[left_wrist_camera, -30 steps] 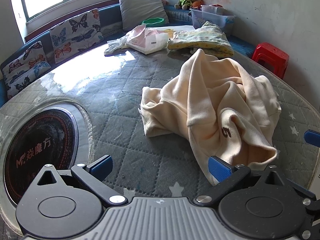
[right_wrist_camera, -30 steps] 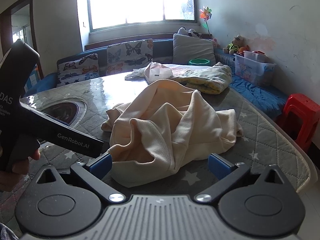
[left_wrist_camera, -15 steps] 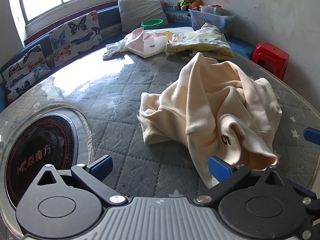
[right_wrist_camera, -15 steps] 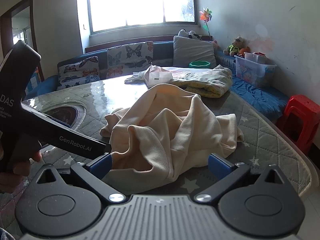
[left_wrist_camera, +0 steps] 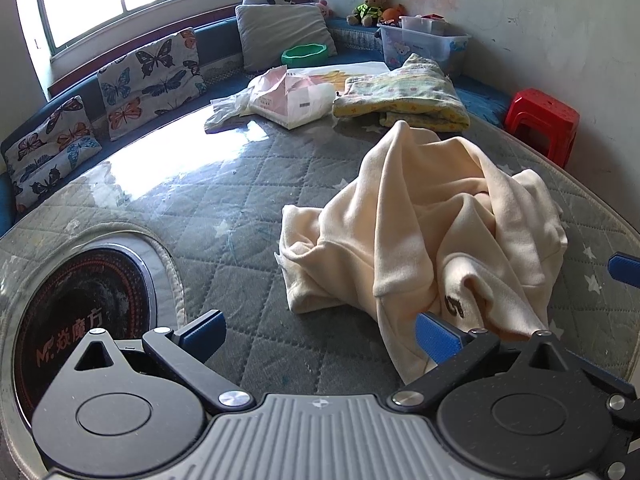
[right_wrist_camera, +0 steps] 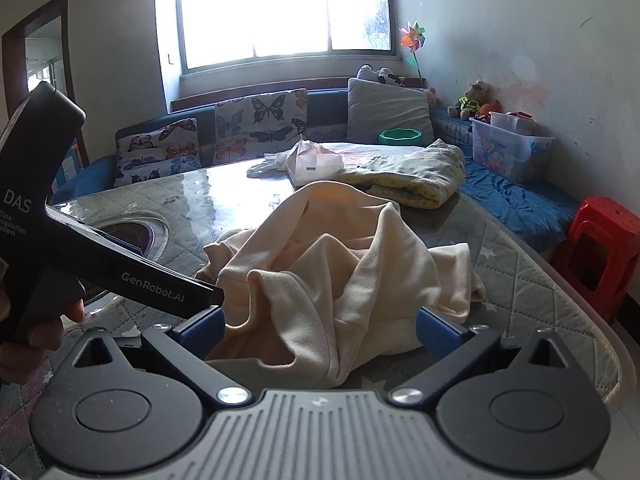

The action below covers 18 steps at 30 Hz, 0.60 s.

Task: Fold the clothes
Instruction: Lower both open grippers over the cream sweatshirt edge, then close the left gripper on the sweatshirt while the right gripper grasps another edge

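Note:
A cream sweatshirt point(left_wrist_camera: 432, 232) lies crumpled in a heap on the grey quilted table point(left_wrist_camera: 240, 208); a small dark logo shows on its near fold. It also shows in the right wrist view point(right_wrist_camera: 332, 276). My left gripper point(left_wrist_camera: 320, 332) is open, low over the table at the heap's near left edge, its right finger against the cloth. My right gripper point(right_wrist_camera: 318, 326) is open, with the heap's near edge between its fingers. The left gripper's black body point(right_wrist_camera: 80, 248) shows at the left of the right wrist view.
A folded yellow blanket point(left_wrist_camera: 404, 96) and a pink-white bag point(left_wrist_camera: 288, 100) lie at the table's far side. A round dark inset point(left_wrist_camera: 76, 308) is at the near left. A red stool point(left_wrist_camera: 542, 120), a plastic box point(left_wrist_camera: 424, 44) and a cushioned bench stand beyond.
Both grippers have drifted slightly back and up from the heap. The sweatshirt has not moved and both stay open.

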Each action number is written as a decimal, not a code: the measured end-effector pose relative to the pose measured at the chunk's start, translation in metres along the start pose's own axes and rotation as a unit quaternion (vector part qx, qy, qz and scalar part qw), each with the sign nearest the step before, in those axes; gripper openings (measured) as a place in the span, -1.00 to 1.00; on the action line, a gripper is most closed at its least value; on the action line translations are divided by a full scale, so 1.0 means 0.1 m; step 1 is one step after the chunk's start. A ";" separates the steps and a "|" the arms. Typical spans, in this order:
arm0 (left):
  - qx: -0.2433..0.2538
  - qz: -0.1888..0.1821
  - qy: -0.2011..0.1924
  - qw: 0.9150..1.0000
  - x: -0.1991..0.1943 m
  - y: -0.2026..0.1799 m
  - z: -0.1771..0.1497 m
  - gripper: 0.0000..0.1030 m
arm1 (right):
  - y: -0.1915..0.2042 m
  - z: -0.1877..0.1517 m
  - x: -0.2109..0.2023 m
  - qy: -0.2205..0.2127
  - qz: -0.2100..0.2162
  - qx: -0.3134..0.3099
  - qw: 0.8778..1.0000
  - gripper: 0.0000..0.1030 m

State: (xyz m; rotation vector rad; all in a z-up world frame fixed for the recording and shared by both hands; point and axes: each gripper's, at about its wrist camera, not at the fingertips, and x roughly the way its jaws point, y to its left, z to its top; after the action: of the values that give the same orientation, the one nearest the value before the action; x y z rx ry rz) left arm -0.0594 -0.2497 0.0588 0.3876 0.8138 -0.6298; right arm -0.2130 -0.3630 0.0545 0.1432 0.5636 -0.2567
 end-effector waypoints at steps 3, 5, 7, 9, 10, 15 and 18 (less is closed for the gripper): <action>0.001 0.000 -0.004 1.000 0.00 0.00 0.04 0.93 | -0.01 0.03 0.03 -0.001 0.000 -0.004 1.000 0.98; 0.001 0.000 -0.007 1.000 0.00 0.01 0.07 0.91 | -0.02 0.05 0.06 -0.002 0.001 -0.005 1.000 0.97; 0.002 -0.001 -0.010 1.000 0.01 0.01 0.11 0.89 | -0.03 0.07 0.07 -0.002 0.001 -0.006 1.000 0.92; 0.002 0.000 -0.012 1.000 0.03 0.00 0.15 0.84 | -0.05 0.09 0.10 -0.002 0.001 -0.004 1.000 0.91; 0.002 -0.001 -0.012 1.000 0.05 0.00 0.16 0.83 | -0.06 0.10 0.11 -0.002 0.001 -0.003 1.000 0.89; 0.002 -0.006 -0.015 1.000 0.12 0.00 0.26 0.71 | -0.12 0.13 0.19 0.000 0.002 0.003 1.000 0.80; 0.004 -0.014 -0.017 1.000 0.17 -0.03 0.32 0.61 | -0.14 0.15 0.24 0.000 0.000 0.005 1.000 0.73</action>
State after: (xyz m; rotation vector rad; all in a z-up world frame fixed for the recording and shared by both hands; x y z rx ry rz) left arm -0.0346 -0.2757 0.0662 0.3727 0.7850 -0.6643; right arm -0.1905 -0.3845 0.0529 0.1520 0.5632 -0.2599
